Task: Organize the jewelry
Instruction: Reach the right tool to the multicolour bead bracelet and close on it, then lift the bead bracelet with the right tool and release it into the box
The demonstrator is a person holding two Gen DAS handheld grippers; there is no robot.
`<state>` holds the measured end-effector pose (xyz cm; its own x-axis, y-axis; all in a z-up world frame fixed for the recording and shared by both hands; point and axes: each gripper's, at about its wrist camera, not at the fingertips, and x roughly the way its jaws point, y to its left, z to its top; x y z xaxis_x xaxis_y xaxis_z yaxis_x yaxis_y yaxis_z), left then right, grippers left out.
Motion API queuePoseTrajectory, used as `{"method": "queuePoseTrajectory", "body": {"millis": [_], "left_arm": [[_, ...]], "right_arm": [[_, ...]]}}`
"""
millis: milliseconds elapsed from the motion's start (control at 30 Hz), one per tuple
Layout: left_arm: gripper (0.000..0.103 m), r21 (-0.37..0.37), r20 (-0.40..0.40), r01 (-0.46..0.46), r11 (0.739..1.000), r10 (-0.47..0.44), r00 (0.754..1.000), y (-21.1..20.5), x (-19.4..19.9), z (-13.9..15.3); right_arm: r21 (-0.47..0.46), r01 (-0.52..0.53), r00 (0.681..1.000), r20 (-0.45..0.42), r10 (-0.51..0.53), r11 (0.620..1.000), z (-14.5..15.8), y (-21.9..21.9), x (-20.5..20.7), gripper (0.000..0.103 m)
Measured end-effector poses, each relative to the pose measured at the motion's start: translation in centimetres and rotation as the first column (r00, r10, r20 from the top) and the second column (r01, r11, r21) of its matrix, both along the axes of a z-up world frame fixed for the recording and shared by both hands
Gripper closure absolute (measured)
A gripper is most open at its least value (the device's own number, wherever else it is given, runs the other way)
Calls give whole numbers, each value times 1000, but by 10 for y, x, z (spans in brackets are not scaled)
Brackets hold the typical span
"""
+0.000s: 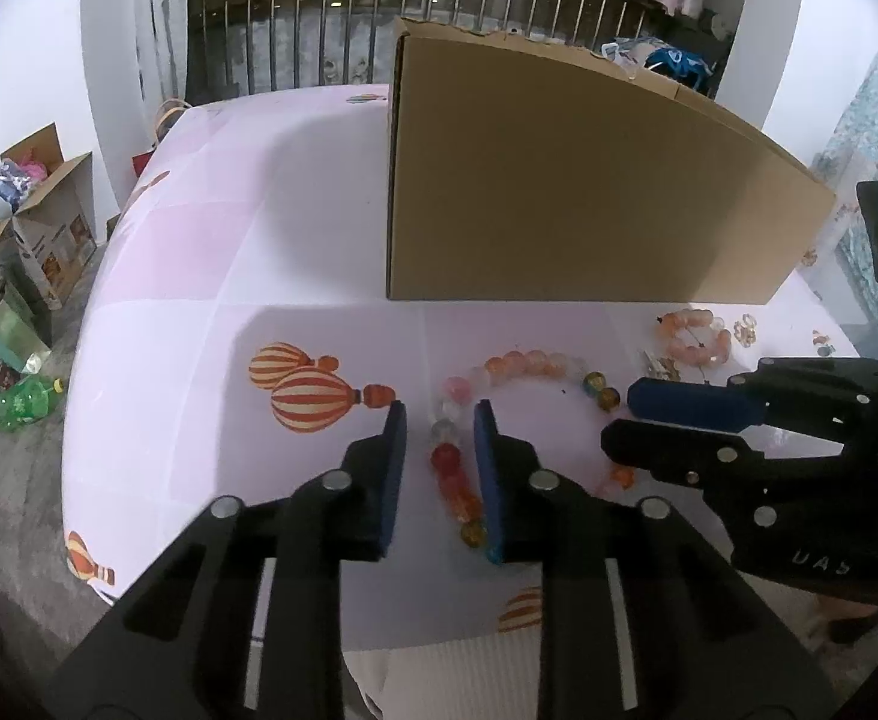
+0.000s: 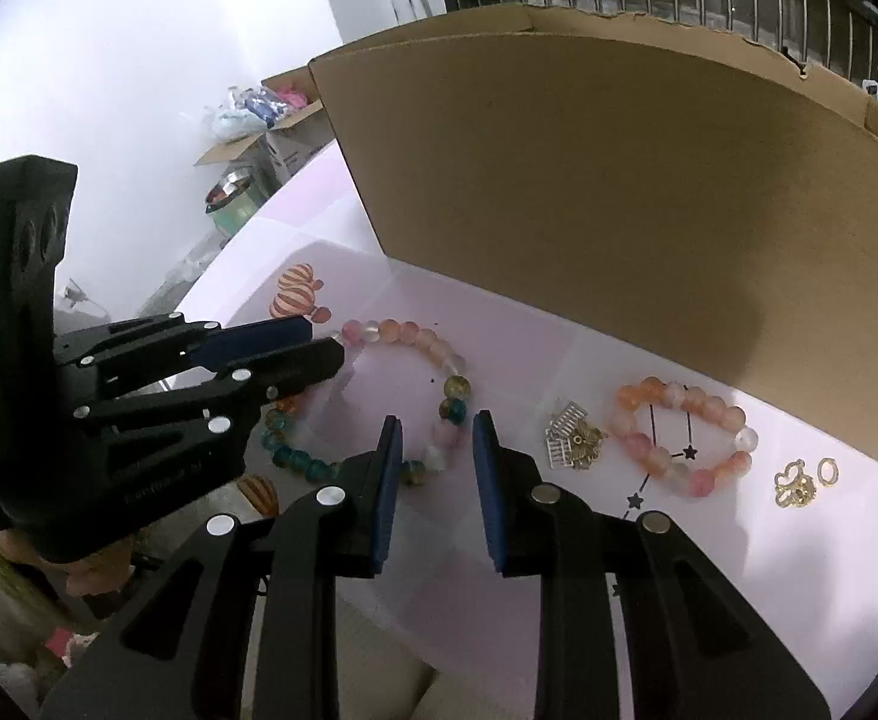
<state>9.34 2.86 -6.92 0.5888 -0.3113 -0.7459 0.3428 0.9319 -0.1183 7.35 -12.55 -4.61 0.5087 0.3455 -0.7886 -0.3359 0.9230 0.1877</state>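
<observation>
pink cloth printed with striped balloons covers the tabletop (image 1: 210,276), and a tall brown cardboard box (image 1: 559,180) stands on it toward the far edge. in front of the box lies a long bead bracelet (image 2: 420,342) of pink, orange, clear, red and teal beads, spread in a loose loop. the left hand-held gripper (image 1: 440,420) sits over the loop's left stretch, its blue pads on either side of the red and clear beads; the jaws are narrowed around the strand with a small gap showing on each side, so they are not yet pinching it. the right hand-held gripper (image 2: 437,429) straddles the loop's right stretch near the teal and amber beads, its jaws also narrow and apart, pads not pressing the beads as far as can be seen. toward the right edge of the tabletop, near the box's front wall, rests a smaller pink and orange bracelet (image 2: 682,435) in a closed ring. just beside it on its left lies a gold hair clip (image 2: 574,435). further right sit a gold charm (image 2: 794,483) and a small gold ring (image 2: 827,471), close together.
</observation>
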Motion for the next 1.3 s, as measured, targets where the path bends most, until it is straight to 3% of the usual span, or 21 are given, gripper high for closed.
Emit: {"method": "queuePoseTrajectory", "body": {"millis": [300, 733, 1300], "left_arm": [[95, 28, 7, 22, 999, -22, 1000, -5, 6, 0], [95, -8, 1, -5, 1000, 5, 1000, -2, 2, 6], [95, -49, 81, -24, 999, 28, 996, -3, -33, 44]], "right_arm": [[-20, 15, 1000, 2, -15, 1000, -2, 1, 2, 93], [11, 29, 1000, 10, -29, 1000, 4, -4, -3, 93], [47, 28, 996, 88, -32, 999, 33, -14, -27, 93]]}}
